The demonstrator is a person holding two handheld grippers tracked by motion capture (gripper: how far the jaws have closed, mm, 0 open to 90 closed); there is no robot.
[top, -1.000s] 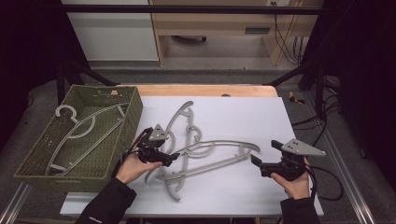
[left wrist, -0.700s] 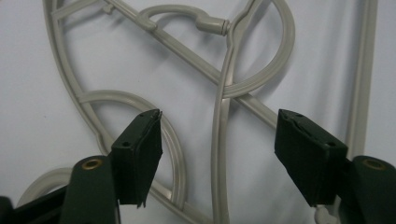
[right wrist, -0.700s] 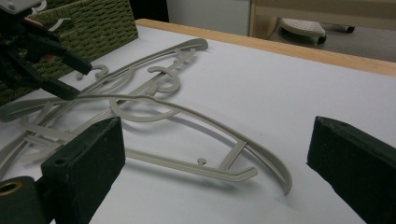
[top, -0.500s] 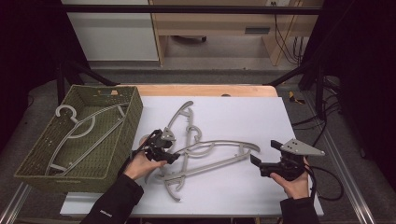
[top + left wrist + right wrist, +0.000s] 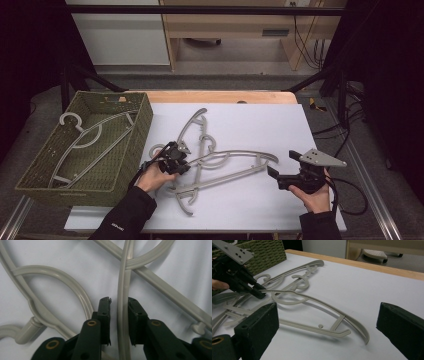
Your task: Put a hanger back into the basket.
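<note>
Several grey plastic hangers (image 5: 220, 162) lie tangled on the white table (image 5: 280, 125). My left gripper (image 5: 181, 162) is down on the left side of the pile. In the left gripper view its jaws (image 5: 119, 301) have just been closing around one thin hanger bar (image 5: 123, 282); the right pad touches the bar and a sliver of gap stays at the left pad. That gripper (image 5: 259, 293) also appears in the right gripper view, its tip at the hanger's neck. My right gripper (image 5: 283, 166) rests near the table's front right, wide open (image 5: 328, 307), with nothing between its fingers.
A green wicker basket (image 5: 142, 117) stands at the table's left edge with one more hanger (image 5: 92, 140) inside. A wooden strip (image 5: 220, 96) runs along the table's far edge. Black frame bars and cables stand at the right.
My left hand has moved down and a little right onto the hanger pile, and its jaws have narrowed around a bar. The right hand has not moved.
</note>
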